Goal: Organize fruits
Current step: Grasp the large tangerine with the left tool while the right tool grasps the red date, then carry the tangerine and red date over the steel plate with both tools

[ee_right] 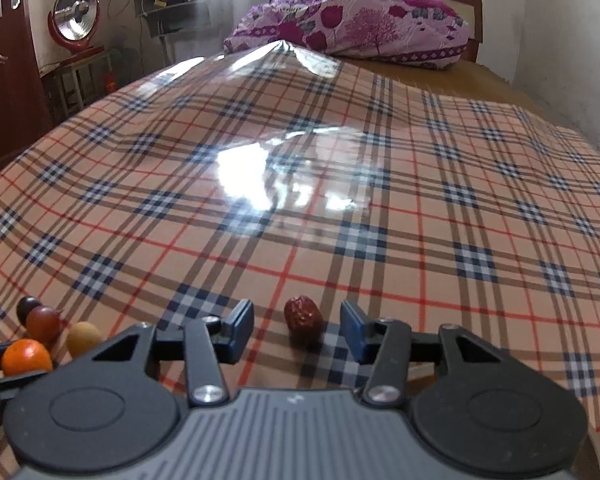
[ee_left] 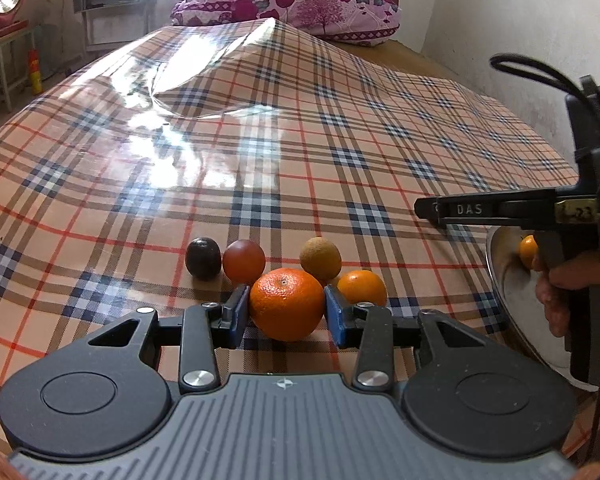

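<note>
Red date (ee_right: 303, 319) between hand-held gripper (ee_right: 297, 330) fingers, untouched.

- Glossy plastic-looking checked tablecloth (ee_left: 340, 152), glare-streaked
- Dimpled, shiny-skinned orange (ee_left: 286, 305)
- Wrinkled matt red date (ee_right: 303, 319)
- Polished metal plate (ee_left: 512, 292)
- Flowered cloth pillow (ee_right: 352, 24)

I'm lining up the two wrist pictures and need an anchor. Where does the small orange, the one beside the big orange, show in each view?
Left wrist: the small orange sits low, right of centre, just behind the left gripper's right finger.
Right wrist: it lies at the far lower left, at the gripper body's edge.
Shared landmark: the tan round fruit next to it.
</note>
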Available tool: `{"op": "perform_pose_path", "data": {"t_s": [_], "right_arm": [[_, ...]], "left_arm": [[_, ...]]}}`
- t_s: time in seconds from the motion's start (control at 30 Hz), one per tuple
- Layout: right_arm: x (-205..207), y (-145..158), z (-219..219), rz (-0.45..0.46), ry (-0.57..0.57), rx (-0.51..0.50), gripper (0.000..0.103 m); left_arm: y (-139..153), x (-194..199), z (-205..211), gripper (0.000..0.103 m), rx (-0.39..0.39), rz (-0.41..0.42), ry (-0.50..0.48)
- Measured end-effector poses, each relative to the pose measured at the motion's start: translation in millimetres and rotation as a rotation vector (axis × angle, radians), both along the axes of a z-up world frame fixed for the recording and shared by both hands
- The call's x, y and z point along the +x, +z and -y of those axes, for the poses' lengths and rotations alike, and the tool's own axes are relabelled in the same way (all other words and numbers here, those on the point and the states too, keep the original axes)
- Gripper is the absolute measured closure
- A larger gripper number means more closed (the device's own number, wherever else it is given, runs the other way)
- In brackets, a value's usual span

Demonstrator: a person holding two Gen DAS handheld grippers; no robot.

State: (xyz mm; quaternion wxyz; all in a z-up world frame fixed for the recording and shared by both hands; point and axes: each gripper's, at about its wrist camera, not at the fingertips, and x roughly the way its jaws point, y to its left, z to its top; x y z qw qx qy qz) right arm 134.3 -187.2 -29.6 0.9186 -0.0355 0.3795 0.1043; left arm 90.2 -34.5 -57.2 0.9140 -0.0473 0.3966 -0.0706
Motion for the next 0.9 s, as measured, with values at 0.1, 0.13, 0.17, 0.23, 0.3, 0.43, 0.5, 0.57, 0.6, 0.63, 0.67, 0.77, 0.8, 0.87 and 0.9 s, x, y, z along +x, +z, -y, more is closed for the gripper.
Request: {"op": "perform_pose_path", "data": {"t_s": [0.1,0.13,0.17,0.23,0.3,0.43,0.5,0.57,0.6,0.63,0.67,0.77,0.8,0.87,0.9], "right_arm": [[0.9,-4.4,-1.7,-0.016,0.008,0.000,0.076],[0.0,-5.1,-2.5,-0.019,0.012,-0.005,0.082],[-1.4,-4.5,-3.1,-0.018,0.012,-0.005,0.082],[-5.3,-2.6,-4.7,-0.021,0.014,0.014,0.082],[-11.3,0.4,-8.3,-0.009,0.026,0.017,0.082],[-28.2,8.9,-16.0,0.005,0.056,0.035,0.082],[-36.1,14.3,-19.9,0.018,0.069,0.042,0.082],[-44.4,20.0,-22.8,0.026,0.081,0.060,0.082],[-48.0,22.1,-24.2,0.029,0.084,0.065,0.082],[-52.2,24.8,-25.2,0.031,0.083,0.071,0.082],[-56.5,27.1,-26.1,0.034,0.085,0.075,0.082],[-66.4,32.7,-28.0,0.035,0.088,0.083,0.082],[-70.5,34.4,-28.0,0.037,0.086,0.083,0.082],[-77.8,38.3,-28.5,0.041,0.088,0.089,0.082],[-80.9,39.9,-28.5,0.043,0.091,0.089,0.082]], "left_arm": [[0.5,0.3,-2.3,0.055,-0.004,-0.002,0.009],[0.8,0.3,-2.8,0.055,-0.006,-0.002,0.012],[1.2,0.1,-3.3,0.055,-0.008,-0.002,0.015],[2.6,-0.4,-2.6,0.055,-0.003,0.003,0.017],[4.1,-1.3,-1.9,0.055,-0.002,0.006,0.018],[7.9,-3.9,-1.0,0.055,0.003,0.015,0.028],[11.2,-6.0,-1.1,0.055,0.006,0.022,0.032],[15.3,-8.2,-0.9,0.055,0.007,0.029,0.035],[17.6,-9.5,-0.7,0.055,0.010,0.034,0.036],[19.9,-10.8,-0.6,0.055,0.012,0.037,0.036],[22.2,-12.6,-0.6,0.055,0.010,0.040,0.037],[30.0,-18.8,-0.3,0.055,0.011,0.051,0.038],[32.5,-21.1,0.1,0.055,0.011,0.054,0.037],[37.2,-24.9,0.6,0.055,0.011,0.057,0.036],[39.8,-27.4,1.3,0.055,0.012,0.061,0.035]]}}
